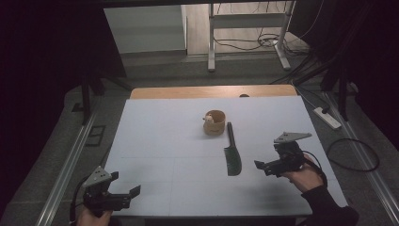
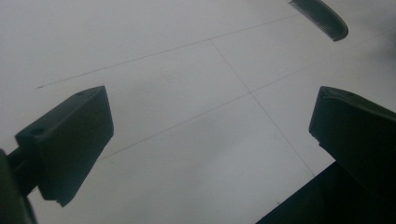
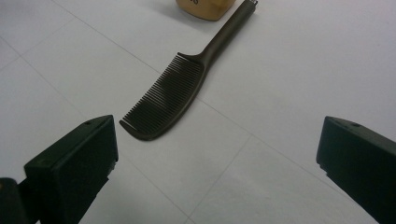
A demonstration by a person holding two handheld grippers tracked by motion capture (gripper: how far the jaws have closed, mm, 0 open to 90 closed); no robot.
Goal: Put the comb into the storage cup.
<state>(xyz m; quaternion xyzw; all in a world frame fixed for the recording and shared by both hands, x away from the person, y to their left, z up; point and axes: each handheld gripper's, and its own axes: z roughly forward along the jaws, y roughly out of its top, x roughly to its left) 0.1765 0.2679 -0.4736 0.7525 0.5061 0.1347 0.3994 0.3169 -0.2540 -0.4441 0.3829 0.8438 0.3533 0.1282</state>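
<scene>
A dark comb (image 1: pixel 232 151) lies flat on the white table top (image 1: pixel 164 141), handle toward the far side, teeth end toward me. Just beyond its handle stands a small tan wooden cup (image 1: pixel 214 122) with a pale thing inside. My right gripper (image 1: pixel 261 165) hovers open to the right of the comb's toothed end; in the right gripper view the comb (image 3: pixel 170 93) lies ahead between the spread jaws, with the cup (image 3: pixel 205 8) at the top edge. My left gripper (image 1: pixel 133 193) is open near the front left corner, nothing between its jaws; the comb tip (image 2: pixel 322 17) shows far off.
The table's front edge runs just under both hands. Beyond the far edge a wooden strip (image 1: pixel 211 91) shows, then floor with cables, a metal stand (image 1: pixel 211 42) and a power strip (image 1: pixel 327 117) at the right. Metal rails (image 1: pixel 66 165) flank the table.
</scene>
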